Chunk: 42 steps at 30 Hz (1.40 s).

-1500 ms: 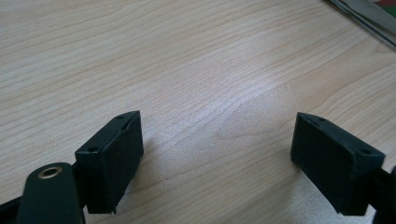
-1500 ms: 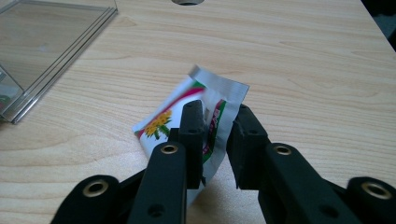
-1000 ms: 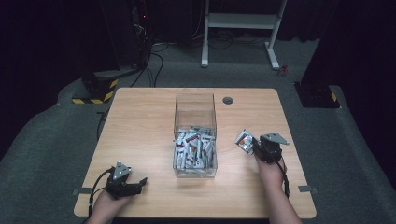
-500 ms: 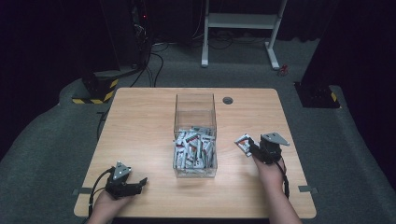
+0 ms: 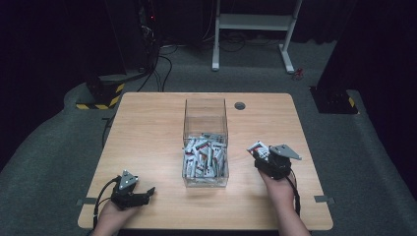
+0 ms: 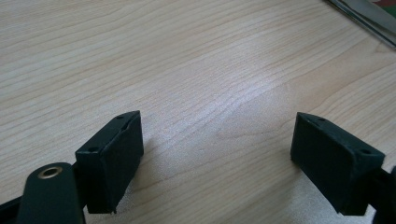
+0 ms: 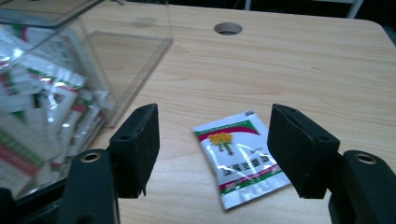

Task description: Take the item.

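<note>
Sachet lay flat on the tabletop as the right gripper's jaws spread apart

Nearest the person, the left gripper [image 5: 129, 189] rested with jaws wide over bare wood. The right gripper [image 7: 212, 149] had just been opening, its jaws flanking but not pressing the white sachet [image 7: 240, 156] lying on the tabletop [image 5: 147, 128]. Beyond stood a clear plastic box [image 5: 205, 118] holding more sachets, then a round cable hole [image 5: 240, 105].

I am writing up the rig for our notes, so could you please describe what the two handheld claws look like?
Both are black. The left claw and right claw each carry a grey three-cornered plate on top and trail a black cable. Each has two blocky black jaws with flat pads and small screw holes, hinged on arms with a brass-ringed pivot. No sleeves show on the forearms.
</note>
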Each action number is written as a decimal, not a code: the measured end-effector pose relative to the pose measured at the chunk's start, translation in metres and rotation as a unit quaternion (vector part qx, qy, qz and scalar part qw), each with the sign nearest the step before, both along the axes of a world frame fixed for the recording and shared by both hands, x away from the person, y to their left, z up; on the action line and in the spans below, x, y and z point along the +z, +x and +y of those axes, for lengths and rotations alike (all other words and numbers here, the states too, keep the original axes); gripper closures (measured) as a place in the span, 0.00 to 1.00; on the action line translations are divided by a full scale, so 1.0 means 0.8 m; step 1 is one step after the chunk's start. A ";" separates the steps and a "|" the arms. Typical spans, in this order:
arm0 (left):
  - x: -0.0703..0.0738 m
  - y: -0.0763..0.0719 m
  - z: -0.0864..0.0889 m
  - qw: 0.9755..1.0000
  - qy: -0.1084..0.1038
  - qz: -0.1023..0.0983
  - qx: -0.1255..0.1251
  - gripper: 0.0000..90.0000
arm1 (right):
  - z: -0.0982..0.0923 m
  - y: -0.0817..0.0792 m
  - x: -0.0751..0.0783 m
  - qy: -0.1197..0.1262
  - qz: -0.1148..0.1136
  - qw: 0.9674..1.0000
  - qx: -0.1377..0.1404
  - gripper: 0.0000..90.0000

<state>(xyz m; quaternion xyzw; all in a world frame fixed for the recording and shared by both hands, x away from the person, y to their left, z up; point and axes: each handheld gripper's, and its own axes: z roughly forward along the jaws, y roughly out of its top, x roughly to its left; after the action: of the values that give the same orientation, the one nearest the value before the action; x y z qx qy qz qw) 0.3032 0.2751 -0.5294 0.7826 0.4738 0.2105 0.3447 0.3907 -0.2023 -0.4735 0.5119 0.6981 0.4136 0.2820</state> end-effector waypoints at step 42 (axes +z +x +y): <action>0.000 0.000 0.000 1.000 0.000 0.000 -0.001 0.19 | 0.066 -0.073 -0.064 -0.061 0.107 0.990 0.071 0.28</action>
<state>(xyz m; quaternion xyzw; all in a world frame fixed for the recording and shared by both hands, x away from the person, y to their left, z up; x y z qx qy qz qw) 0.3031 0.2751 -0.5295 0.7826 0.4733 0.2104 0.3453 0.3322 -0.1498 -0.5244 0.4840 0.7828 0.3319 0.2068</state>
